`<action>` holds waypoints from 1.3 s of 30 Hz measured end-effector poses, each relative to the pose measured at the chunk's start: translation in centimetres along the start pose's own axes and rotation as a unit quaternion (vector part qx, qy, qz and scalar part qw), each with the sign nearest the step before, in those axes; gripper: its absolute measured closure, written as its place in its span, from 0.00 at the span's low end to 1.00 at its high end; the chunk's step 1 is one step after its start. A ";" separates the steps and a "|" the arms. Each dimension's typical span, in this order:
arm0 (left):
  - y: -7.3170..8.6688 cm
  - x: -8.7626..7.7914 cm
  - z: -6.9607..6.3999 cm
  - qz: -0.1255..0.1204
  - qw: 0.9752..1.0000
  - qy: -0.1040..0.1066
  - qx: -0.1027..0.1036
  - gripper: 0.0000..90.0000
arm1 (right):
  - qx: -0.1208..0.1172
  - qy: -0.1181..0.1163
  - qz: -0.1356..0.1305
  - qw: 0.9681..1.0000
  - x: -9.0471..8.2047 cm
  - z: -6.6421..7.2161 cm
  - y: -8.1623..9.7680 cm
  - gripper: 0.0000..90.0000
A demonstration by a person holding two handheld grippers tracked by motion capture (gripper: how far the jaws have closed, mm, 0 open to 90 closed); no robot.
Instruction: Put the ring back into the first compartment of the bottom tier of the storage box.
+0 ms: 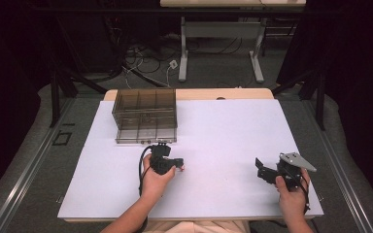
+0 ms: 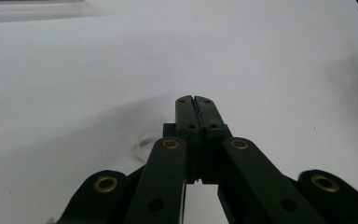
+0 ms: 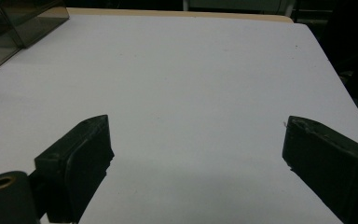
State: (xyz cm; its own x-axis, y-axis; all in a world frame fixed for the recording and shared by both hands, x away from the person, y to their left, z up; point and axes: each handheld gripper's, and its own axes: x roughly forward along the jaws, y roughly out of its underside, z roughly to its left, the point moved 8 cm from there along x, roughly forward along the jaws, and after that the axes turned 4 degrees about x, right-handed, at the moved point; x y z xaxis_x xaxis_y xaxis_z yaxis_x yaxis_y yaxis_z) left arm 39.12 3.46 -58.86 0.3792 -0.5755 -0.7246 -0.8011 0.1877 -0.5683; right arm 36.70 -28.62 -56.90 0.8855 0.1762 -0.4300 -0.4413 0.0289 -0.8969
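A person at a white table (image 1: 223, 126) holds a set of tongs in each hand. The left tongs (image 1: 179, 165), just in front of a smoky clear compartment box (image 1: 144, 115) at the table's far left, are pressed fully shut with nothing visibly caught between their tips (image 2: 195, 103). The right tongs (image 1: 258, 167), well apart at the near right, stand wide open and empty above bare tabletop, the box at the far left of their view (image 3: 14, 28).

I hold the black two-jaw left gripper (image 2: 196, 99) low, jaws pressed together; my black right gripper (image 3: 196, 140) hovers with jaws spread wide, empty.
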 end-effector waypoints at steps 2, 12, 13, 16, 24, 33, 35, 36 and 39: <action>-0.1 -0.1 0.0 -0.006 1.000 -0.004 -0.002 1.00 | 0.000 0.000 0.000 1.000 0.0 0.0 0.0 0.09; -0.3 -0.6 0.2 -0.014 1.000 -0.006 0.002 1.00 | -0.001 -0.002 0.000 1.000 0.0 0.0 0.0 0.09; -0.3 -0.7 0.3 -0.015 1.000 -0.006 0.003 1.00 | 0.001 -0.001 0.000 1.000 0.0 0.0 0.0 0.09; -0.4 -0.9 0.4 -0.019 1.000 -0.010 0.005 1.00 | 0.001 -0.001 0.000 1.000 0.0 0.0 0.0 0.09; -0.7 -1.4 0.9 -0.030 0.999 -0.015 0.010 1.00 | 0.001 -0.003 0.001 1.000 0.0 0.0 0.0 0.09; -1.0 -2.0 1.4 -0.044 0.999 -0.024 0.013 1.00 | 0.002 -0.001 0.001 1.000 0.1 -0.1 0.1 0.09; -1.1 -2.1 1.5 -0.053 0.998 -0.026 0.010 1.00 | 0.002 -0.002 0.001 1.000 0.1 -0.1 0.1 0.09; -1.1 -2.1 1.5 -0.053 0.998 -0.026 0.010 1.00 | 0.002 -0.002 0.001 1.000 0.1 -0.1 0.1 0.09; -1.2 -2.3 1.7 -0.057 0.998 -0.027 0.012 1.00 | 0.002 -0.002 0.007 1.000 0.0 -0.1 0.2 0.09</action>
State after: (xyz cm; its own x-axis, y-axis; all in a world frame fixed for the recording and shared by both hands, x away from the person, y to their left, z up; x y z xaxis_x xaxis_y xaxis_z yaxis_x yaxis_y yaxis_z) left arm 39.97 5.94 -57.17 0.4925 -0.5502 -0.6743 -0.7401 0.1429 -0.6572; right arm 36.63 -28.67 -57.07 0.8781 0.1809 -0.4429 -0.4551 0.0307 -0.8899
